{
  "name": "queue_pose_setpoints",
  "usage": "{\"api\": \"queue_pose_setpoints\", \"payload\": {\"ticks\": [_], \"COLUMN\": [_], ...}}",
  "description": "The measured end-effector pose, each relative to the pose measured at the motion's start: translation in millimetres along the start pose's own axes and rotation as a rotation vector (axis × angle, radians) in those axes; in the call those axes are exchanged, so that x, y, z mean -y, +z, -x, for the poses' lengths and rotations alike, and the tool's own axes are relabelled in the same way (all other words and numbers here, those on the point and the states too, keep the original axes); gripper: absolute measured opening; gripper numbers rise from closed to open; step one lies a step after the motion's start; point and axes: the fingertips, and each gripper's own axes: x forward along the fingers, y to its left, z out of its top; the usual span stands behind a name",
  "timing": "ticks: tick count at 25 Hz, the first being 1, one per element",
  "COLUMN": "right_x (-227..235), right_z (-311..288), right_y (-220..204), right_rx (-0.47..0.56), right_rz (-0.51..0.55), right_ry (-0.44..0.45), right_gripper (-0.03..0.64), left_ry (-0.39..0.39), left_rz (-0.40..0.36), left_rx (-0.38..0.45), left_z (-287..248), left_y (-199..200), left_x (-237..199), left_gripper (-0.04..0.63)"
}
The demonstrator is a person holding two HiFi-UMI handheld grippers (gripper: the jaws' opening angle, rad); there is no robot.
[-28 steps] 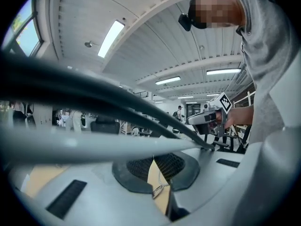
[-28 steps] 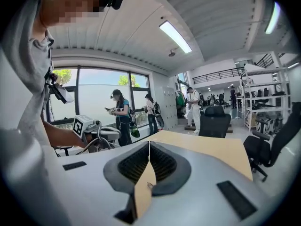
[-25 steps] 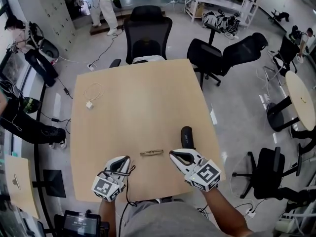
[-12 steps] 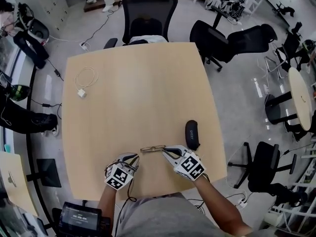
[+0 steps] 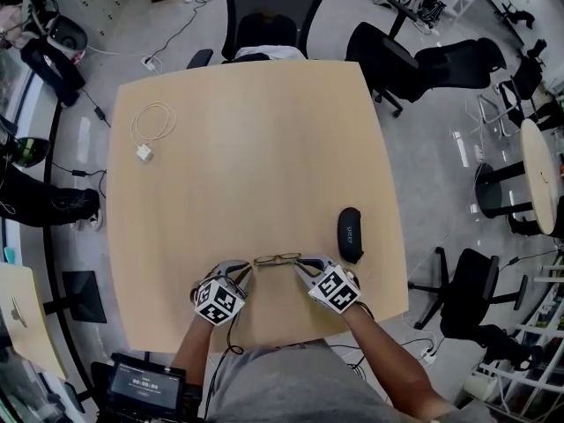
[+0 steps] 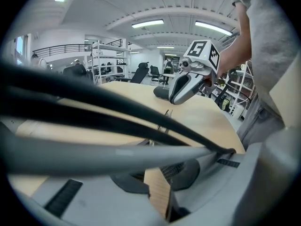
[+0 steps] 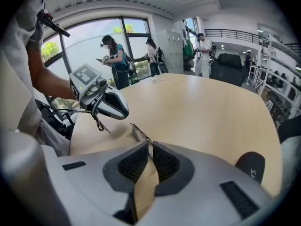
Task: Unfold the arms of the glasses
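Thin-framed folded glasses (image 5: pixel 277 258) lie on the light wooden table (image 5: pixel 247 139) near its front edge, between my two grippers. My left gripper (image 5: pixel 249 268) is low at the glasses' left end, its jaws close together with nothing between them; in its own view dark cables cross in front of the left gripper (image 6: pixel 154 166), and the glasses (image 6: pixel 164 121) lie just ahead. My right gripper (image 5: pixel 298 261) is at the right end. In the right gripper view its jaws (image 7: pixel 150 142) are opening from a narrow slit, with the tip of the glasses (image 7: pixel 138 131) right at the fingertips.
A black glasses case (image 5: pixel 350 233) lies right of the right gripper. A coiled white cable with a plug (image 5: pixel 150 130) sits at the table's far left. A black office chair (image 5: pixel 264 7) stands at the far edge. More chairs stand on the floor to the right.
Both grippers have come down to the table and closed in on the two ends of the glasses. The glasses have not moved.
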Motion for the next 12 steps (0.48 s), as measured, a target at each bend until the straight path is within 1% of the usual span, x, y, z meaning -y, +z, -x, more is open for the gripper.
{"api": "queue_pose_setpoints", "payload": {"ticks": [3,4,6,12], "right_x": [4.9,6.1,6.4,6.1], "right_z": [-6.7,-8.3,-11.8,-21.2], "right_y": [-8.6,-10.8,-16.3,-36.5], "right_rx": [-0.019,-0.025,-0.047,-0.105], "right_rz": [0.005,-0.001,-0.016,-0.052], "right_ry": [-0.026,-0.033,-0.041,-0.05], "right_gripper": [0.014,0.026,0.094,0.097], "left_ry": [-0.007,-0.015,-0.03,-0.051], "left_rz": [0.026,0.035,0.045,0.064], "left_rx": [-0.009,-0.013,-0.019,-0.02], "left_z": [-3.7,-5.1,-7.5,-15.2], "left_y": [-5.8,-8.4,-13.8,-20.6], "left_x": [-0.4,0.9,2.9,3.4], "left_gripper": [0.009,0.009,0.009,0.019]}}
